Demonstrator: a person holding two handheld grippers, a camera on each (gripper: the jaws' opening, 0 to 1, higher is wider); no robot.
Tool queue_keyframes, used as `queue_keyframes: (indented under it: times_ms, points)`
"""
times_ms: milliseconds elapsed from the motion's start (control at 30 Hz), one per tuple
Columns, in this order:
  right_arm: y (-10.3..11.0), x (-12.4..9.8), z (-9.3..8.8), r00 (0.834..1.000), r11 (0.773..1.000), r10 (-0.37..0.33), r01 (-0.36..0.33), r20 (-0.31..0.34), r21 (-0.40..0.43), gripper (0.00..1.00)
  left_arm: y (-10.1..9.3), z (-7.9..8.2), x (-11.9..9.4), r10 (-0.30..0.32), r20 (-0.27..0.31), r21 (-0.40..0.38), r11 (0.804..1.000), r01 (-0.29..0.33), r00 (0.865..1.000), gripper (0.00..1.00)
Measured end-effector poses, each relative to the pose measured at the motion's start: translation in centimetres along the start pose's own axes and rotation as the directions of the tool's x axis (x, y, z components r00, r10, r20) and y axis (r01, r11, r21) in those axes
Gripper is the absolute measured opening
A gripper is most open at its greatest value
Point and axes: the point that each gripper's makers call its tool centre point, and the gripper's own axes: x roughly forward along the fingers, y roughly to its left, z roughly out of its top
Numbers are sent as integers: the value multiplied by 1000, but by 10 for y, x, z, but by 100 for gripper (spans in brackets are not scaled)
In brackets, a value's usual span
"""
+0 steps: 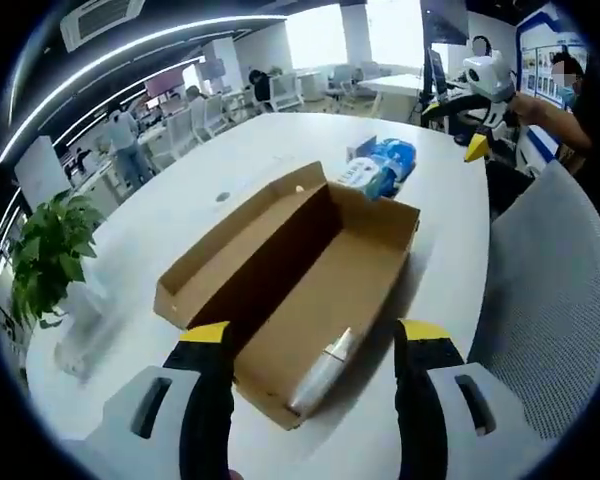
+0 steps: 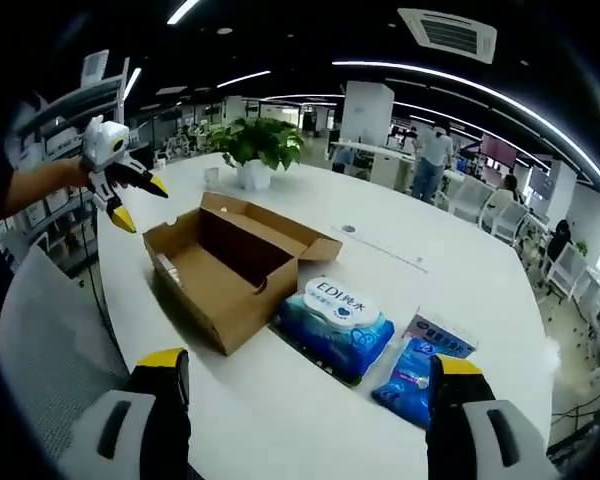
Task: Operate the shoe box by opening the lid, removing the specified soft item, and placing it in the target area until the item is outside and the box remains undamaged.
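The open brown cardboard shoe box (image 1: 300, 290) lies on the round white table (image 1: 180, 210), its lid flap folded back along 1 long side and its interior bare except for a small clear plastic-wrapped roll (image 1: 325, 375) at the near end. In the left gripper view, the left gripper (image 1: 315, 335) hangs just above that near end with its 2 yellow-tipped jaws spread wide and holding nothing; the box's long axis runs straight away from it. Just beyond the far end lie a blue wet-wipe pack with a white oval label (image 2: 335, 325) and a smaller blue packet (image 2: 420, 370). The right gripper (image 2: 305, 365), also spread and empty, sits nearer these packs, so it seems better placed for them, the left for the roll.
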Motion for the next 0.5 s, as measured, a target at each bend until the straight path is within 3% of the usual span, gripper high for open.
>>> queue_keyframes:
  times_ms: [500]
  points:
    - [26,-14,-3,999,999,-31,31,17,24,99,20,5,20,-48,-66,95,994,54,997,58]
